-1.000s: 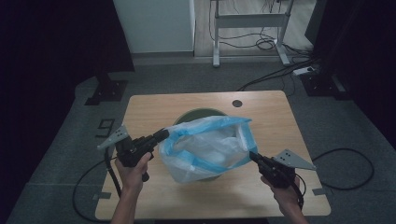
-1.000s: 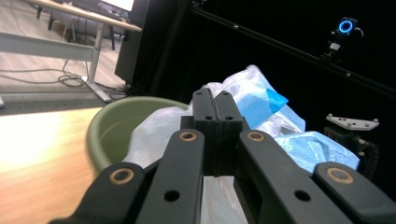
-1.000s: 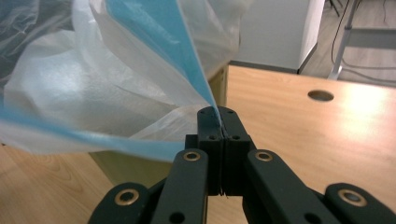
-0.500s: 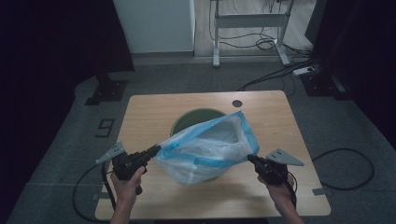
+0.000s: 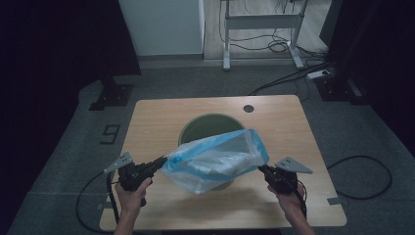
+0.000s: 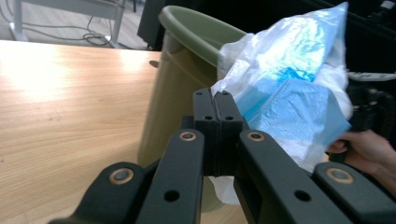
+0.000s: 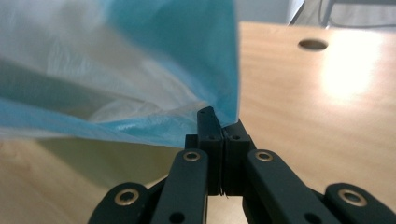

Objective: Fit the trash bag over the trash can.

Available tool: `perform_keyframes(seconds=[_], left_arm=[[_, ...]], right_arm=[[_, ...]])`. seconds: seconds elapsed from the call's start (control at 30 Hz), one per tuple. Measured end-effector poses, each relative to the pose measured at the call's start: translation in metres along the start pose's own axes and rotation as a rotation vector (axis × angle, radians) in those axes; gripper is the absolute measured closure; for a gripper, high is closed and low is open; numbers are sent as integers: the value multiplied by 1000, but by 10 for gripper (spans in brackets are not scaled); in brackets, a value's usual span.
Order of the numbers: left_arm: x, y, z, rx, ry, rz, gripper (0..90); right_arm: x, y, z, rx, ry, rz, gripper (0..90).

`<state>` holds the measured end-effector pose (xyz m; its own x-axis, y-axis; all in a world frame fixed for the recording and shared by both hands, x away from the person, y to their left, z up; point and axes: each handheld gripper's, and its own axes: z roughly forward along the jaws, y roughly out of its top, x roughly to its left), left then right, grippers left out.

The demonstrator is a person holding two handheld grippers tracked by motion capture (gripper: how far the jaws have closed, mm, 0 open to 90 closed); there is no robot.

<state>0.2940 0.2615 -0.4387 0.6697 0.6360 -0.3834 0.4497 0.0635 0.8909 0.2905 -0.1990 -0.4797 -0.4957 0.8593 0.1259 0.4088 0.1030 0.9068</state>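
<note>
L hand-held gripper (image 5: 160, 160) & R hand-held gripper (image 5: 262, 169) both clamped on bag (image 5: 215, 159) edges; I hold bag stretched between them, over bin (image 5: 208, 126) on counter (image 5: 151, 117). Bin unlined; fitting bag left, I reckon.

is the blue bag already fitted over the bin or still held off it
Still off it. The blue bag is stretched between the left tool and right tool, hanging in front of the green bin, whose rim is bare.

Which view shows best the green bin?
The left gripper view: the bin shows its rim and side. The high view shows its mouth, half under the bag. The right gripper view shows a blurred patch of wall.
</note>
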Motion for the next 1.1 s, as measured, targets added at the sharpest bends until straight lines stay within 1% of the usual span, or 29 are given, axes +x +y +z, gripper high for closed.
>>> perform_keyframes(seconds=[0.03, 0.07, 0.1, 0.13, 0.17, 0.2, 0.23, 0.27, 0.33, 0.4, 0.43, 0.47, 0.57, 0.63, 0.7, 0.77, 0.83, 0.87, 0.9, 0.97, 1.0, 1.03, 1.07, 1.1], left_arm=[[1, 1, 1, -2, 2, -5, 893], [1, 3, 2, -10, 8, -6, 863], [-1, 5, 2, -18, 10, 0, 814], [-4, 8, 1, -28, 9, 9, 736], [-9, 12, -1, -40, 2, 33, 638], [-12, 14, -3, -48, -7, 49, 573], [-17, 20, -7, -57, -27, 76, 523], [-20, 23, -9, -59, -36, 90, 464], [-27, 31, -13, -68, -56, 122, 400], [-37, 41, -16, -83, -75, 154, 377], [-41, 44, -16, -84, -74, 167, 378], [-44, 48, -14, -78, -69, 181, 380], [-49, 56, -5, -55, -68, 200, 375], [-52, 60, 5, -32, -53, 218, 369], [-55, 64, 16, 6, -52, 232, 350], [-58, 67, 27, 52, -47, 250, 328], [-62, 68, 37, 104, -43, 276, 316], [-65, 68, 42, 132, -40, 293, 313], [-68, 68, 47, 157, -25, 315, 329], [-73, 67, 55, 204, 25, 364, 419], [-75, 66, 59, 222, 49, 383, 509], [-75, 66, 62, 242, 65, 394, 598], [-74, 67, 64, 258, 79, 393, 679], [-73, 67, 66, 268, 83, 385, 763]], right_arm=[[-1, 4, 0, -5, -8, -4, 879], [-2, 7, 0, -10, -13, -4, 878], [-2, 10, -1, -15, -13, -3, 875], [-2, 12, -2, -21, -15, -9, 875], [-1, 14, -3, -27, -16, -15, 873], [0, 16, -5, -35, -17, -20, 872], [1, 17, -6, -40, -17, -23, 871], [1, 18, -8, -47, -19, -28, 871], [2, 20, -10, -53, -19, -28, 870], [2, 21, -12, -57, -20, -26, 869], [1, 22, -13, -59, -19, -26, 868], [2, 22, -13, -62, -20, -25, 867], [2, 22, -14, -65, -18, -23, 862], [2, 22, -14, -63, -16, -23, 859], [3, 22, -13, -64, -14, -23, 855], [4, 22, -13, -65, -11, -23, 852], [5, 23, -13, -69, -7, -26, 846], [5, 23, -14, -71, -5, -26, 845], [6, 23, -14, -73, -3, -26, 843], [6, 24, -14, -74, 1, -29, 838], [7, 24, -14, -75, 1, -30, 837], [7, 24, -15, -76, 5, -30, 836], [7, 24, -15, -77, 10, -33, 835], [8, 24, -16, -78, 16, -36, 826]])
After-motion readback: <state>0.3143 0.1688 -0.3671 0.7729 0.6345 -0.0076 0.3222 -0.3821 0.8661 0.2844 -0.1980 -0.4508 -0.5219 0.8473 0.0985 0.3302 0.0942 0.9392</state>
